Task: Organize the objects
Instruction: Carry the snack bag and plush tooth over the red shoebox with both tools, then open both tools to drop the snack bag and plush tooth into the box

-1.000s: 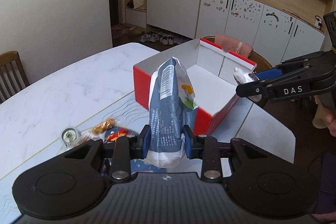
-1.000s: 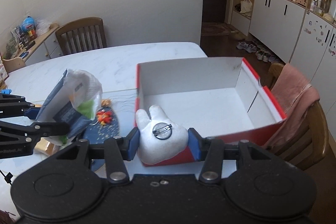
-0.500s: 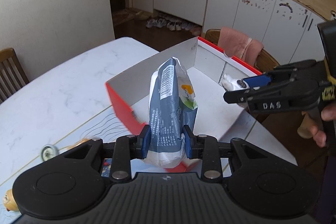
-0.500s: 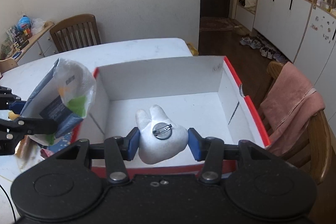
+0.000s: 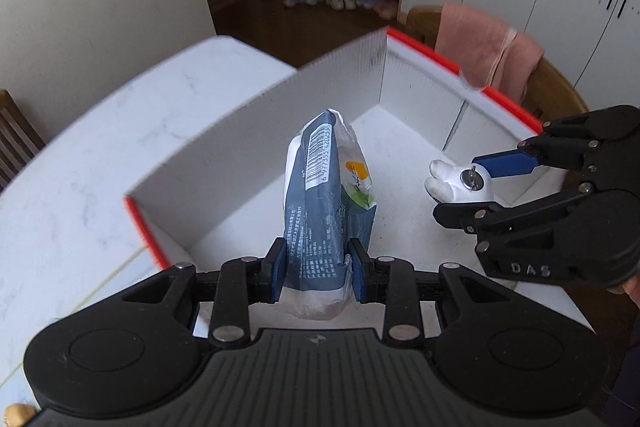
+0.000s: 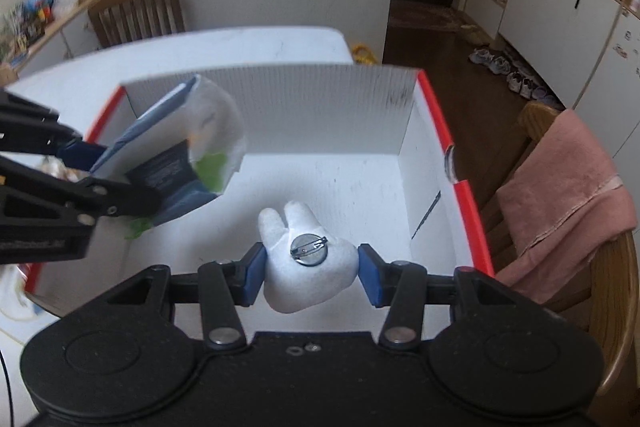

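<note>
My left gripper (image 5: 317, 270) is shut on a blue and white snack bag (image 5: 328, 211), which it holds upright above the floor of the red box (image 5: 138, 227). My right gripper (image 6: 311, 273) is shut on a white plush brooch (image 6: 308, 259) whose metal pin back faces the camera. Both hang inside the white-lined red box (image 6: 464, 187). In the right wrist view the snack bag (image 6: 192, 147) sits at the left in the left gripper (image 6: 104, 179). Seen from the left wrist, the plush brooch (image 5: 460, 183) is at the right in the right gripper (image 5: 472, 187).
The box stands on a white marble table (image 5: 80, 163). A wooden chair with a pink towel (image 6: 568, 195) is just past the box's right wall. Another wooden chair (image 6: 136, 11) stands at the table's far side. Small wrapped items lie left of the box (image 6: 56, 165).
Both grippers have moved forward and down, from the box's front edge to over its inside, still holding the bag and the brooch. The loose items on the table have dropped out of the left view.
</note>
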### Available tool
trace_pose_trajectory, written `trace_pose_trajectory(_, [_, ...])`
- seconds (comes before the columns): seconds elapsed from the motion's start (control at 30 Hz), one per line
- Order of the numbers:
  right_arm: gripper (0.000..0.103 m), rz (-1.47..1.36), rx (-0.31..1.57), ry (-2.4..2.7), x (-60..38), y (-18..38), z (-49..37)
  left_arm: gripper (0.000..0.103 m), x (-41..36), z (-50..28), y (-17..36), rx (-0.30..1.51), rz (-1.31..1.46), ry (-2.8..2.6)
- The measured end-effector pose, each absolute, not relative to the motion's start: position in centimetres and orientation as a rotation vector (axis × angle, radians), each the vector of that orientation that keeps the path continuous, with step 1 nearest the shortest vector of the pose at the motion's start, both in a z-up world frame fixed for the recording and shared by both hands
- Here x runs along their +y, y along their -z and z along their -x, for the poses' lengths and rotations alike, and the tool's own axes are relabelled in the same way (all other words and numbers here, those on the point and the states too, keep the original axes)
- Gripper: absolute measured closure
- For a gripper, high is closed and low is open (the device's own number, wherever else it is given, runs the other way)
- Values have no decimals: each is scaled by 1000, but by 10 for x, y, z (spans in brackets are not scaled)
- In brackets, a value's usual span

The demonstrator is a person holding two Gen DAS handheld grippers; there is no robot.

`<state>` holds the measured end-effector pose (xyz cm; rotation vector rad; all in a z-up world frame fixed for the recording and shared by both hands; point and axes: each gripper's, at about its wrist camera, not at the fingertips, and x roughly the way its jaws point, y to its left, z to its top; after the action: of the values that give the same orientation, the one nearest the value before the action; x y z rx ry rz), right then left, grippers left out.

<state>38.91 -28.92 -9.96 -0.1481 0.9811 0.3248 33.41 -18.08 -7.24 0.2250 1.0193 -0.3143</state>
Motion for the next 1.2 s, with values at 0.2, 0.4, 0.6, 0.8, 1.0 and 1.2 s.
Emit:
trace_pose_trajectory(0.2, [55,190,1054,-323,-289,122,-401,72,-195,-353,99,1091,-250,315])
trace_pose_trajectory(0.4, [55,186,1106,-324,-290,132,-406,72,-201,-362,114,1141,-262,316])
trace_pose_trajectory(0.6, [54,180,1141,-321,-292,139,-414,70,-200,-369,123,1197,-245,313])
trace_pose_trajectory(0.8, [52,169,1146,-334,-294,138,-419,60,-202,-371,127,1214,-237,319])
trace_pose_trajectory(1.0, [49,178,1149,-346,-294,140,-419,48,-206,-367,125,1189,-298,300])
trace_pose_trajectory(1.2, [46,165,1114,-363,-295,131,-412,45,-198,-367,115,1165,-239,297])
